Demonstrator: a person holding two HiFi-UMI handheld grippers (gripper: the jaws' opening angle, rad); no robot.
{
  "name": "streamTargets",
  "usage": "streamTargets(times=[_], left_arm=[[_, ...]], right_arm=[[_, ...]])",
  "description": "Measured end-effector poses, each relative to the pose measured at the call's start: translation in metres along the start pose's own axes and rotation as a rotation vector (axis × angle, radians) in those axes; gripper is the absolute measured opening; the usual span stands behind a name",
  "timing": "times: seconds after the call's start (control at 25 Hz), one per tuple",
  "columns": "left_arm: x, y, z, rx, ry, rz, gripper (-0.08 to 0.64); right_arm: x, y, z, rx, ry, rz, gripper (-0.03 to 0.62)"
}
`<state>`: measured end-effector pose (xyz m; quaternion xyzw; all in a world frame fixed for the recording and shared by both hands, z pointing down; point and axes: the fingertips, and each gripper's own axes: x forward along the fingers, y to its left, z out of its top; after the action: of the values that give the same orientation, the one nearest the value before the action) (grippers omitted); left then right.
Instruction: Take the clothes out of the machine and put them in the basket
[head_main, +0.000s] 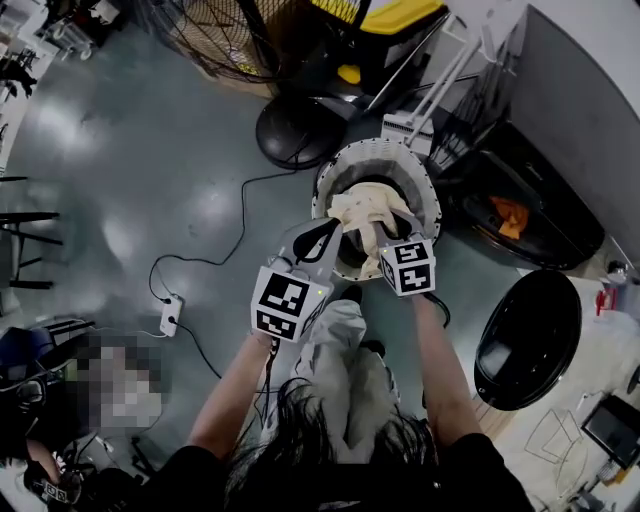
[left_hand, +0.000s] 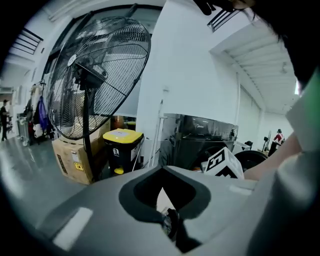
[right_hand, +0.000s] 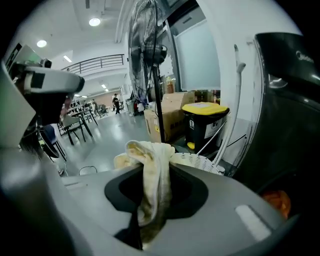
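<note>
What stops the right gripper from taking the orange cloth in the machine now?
Probably not reachable yet: the right gripper is shut on a cream cloth over the basket. The door stands open, so the way looks free.

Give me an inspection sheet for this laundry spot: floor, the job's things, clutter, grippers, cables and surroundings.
Surface: glossy grey floor.
Job's things: cream cloth is over the white basket; an orange garment lies in the open washing machine.
Clutter: pedestal fan base stands close to the basket.
Grippers: right gripper is shut on the cream cloth; left gripper has its fingers together, with a pale sliver between them that I can't identify.
Cables: black cable runs across the floor from a white power strip.
Surroundings: yellow-lidded bin, cardboard box.
</note>
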<state>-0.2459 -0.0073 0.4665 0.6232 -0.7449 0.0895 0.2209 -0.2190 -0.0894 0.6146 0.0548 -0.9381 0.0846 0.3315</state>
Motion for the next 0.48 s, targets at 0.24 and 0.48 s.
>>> streamTargets(times=[0.24, 0.48], left_arm=[[0.022, 0.006, -0.002, 0.010, -0.011, -0.010, 0.002], [0.044, 0.000, -0.012, 0.000, 0.012, -0.024, 0.002]], right_arm=[[0.034, -0.013, -0.050, 0.011, 0.147, 0.017, 0.244], [0.029, -0.021, -0.065, 0.074, 0.119, 0.028, 0.244]])
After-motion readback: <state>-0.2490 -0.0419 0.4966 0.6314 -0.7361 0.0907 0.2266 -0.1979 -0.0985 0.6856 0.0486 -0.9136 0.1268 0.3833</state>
